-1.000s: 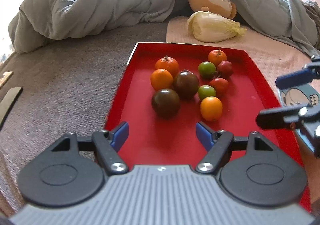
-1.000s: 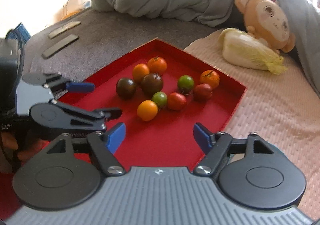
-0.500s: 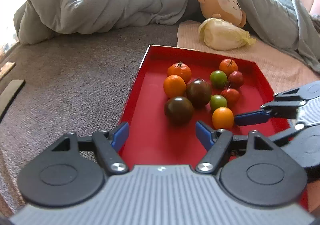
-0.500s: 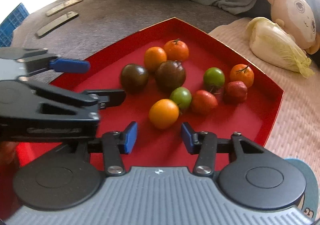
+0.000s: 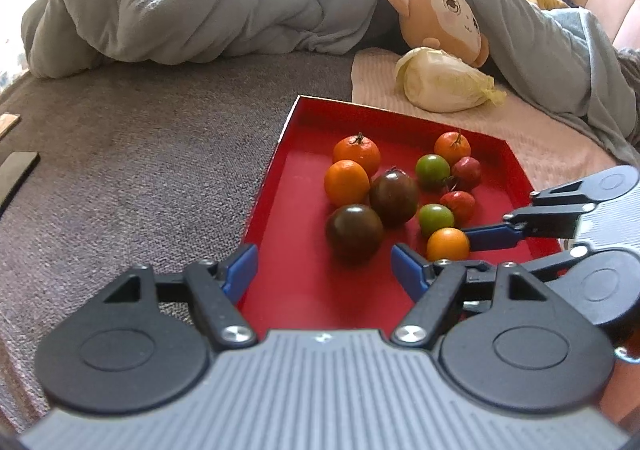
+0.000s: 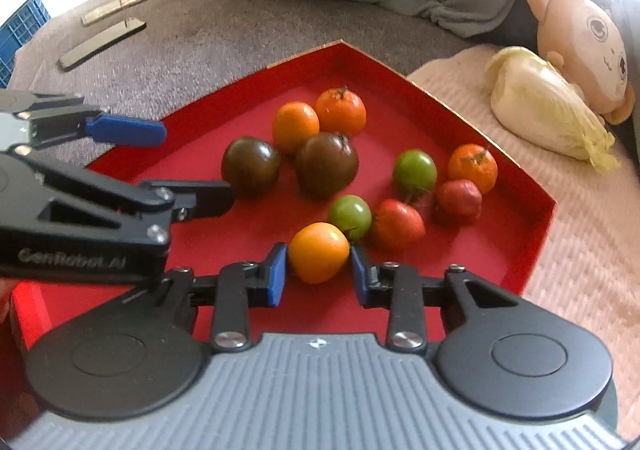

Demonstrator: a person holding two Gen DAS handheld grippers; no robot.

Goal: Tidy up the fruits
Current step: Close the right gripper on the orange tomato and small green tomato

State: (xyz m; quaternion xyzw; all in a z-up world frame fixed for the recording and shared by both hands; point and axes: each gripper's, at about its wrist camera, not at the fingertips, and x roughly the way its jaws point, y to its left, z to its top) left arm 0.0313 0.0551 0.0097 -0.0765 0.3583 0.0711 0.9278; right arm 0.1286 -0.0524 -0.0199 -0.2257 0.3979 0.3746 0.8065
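A red tray (image 5: 304, 290) (image 6: 532, 194) holds several small fruits: orange, green, red and dark brown ones. My right gripper (image 6: 318, 272) has its blue pads on both sides of the yellow-orange fruit (image 6: 319, 252) (image 5: 447, 244) at the near end of the cluster, touching or nearly touching it. It enters the left wrist view from the right (image 5: 492, 236). My left gripper (image 5: 322, 270) is open and empty over the tray's near left part, just before a dark brown fruit (image 5: 354, 232) (image 6: 251, 166). It shows in the right wrist view at the left (image 6: 120, 130).
A crumpled grey blanket (image 5: 200, 2) lies at the back. A plush monkey (image 5: 444, 16) and a pale cabbage (image 5: 442, 80) rest on a pink mat (image 6: 592, 218) right of the tray. Flat dark bars (image 6: 102, 44) lie on the grey cover at the left.
My right gripper has moved forward into the tray and narrowed its jaws around the yellow-orange fruit. My left gripper has drifted slightly left and stayed open.
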